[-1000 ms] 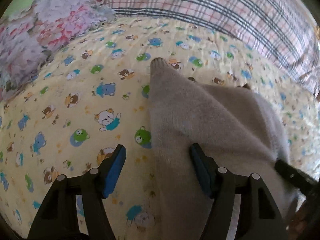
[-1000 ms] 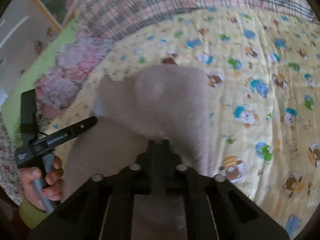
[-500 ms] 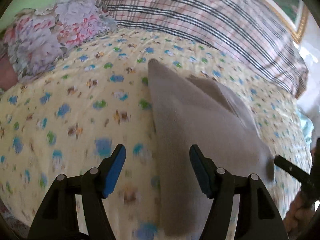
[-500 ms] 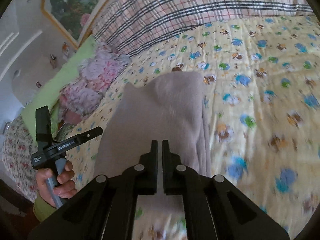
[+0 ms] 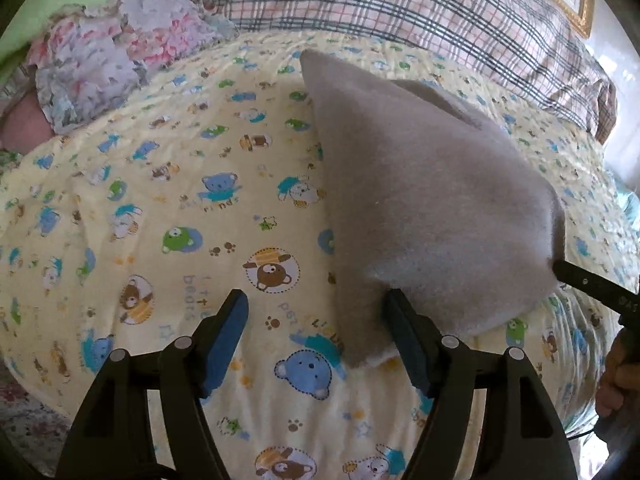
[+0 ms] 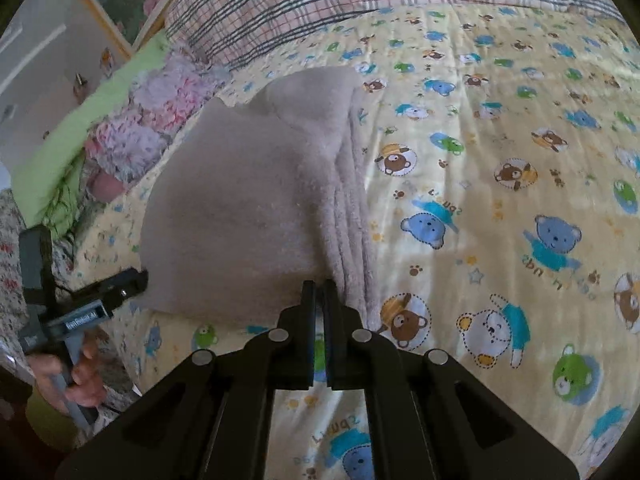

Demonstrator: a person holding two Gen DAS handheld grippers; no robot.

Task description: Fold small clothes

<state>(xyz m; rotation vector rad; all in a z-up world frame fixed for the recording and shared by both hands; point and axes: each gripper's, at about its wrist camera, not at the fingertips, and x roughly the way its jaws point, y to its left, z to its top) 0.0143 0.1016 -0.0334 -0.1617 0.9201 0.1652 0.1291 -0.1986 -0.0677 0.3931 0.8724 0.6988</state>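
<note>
Your right gripper has its jaws pressed together on the near edge of the grey fleece garment, pinching the fabric where several layers bunch into ridges. Your left gripper stands with its blue-padded jaws wide apart — the right-hand pad touches the garment's near hem, the other pad sits over bare sheet, nothing between them clamped. In the left wrist view the garment lies on the yellow bear-print sheet, its near corner just beside the open jaws, its body rising in a lifted hump toward the tip of the right gripper at the frame's right edge. Farther back the garment tapers to a narrow end on the sheet. Beyond it — a floral cushion at the left and a plaid blanket across the far side of the bed.
</note>
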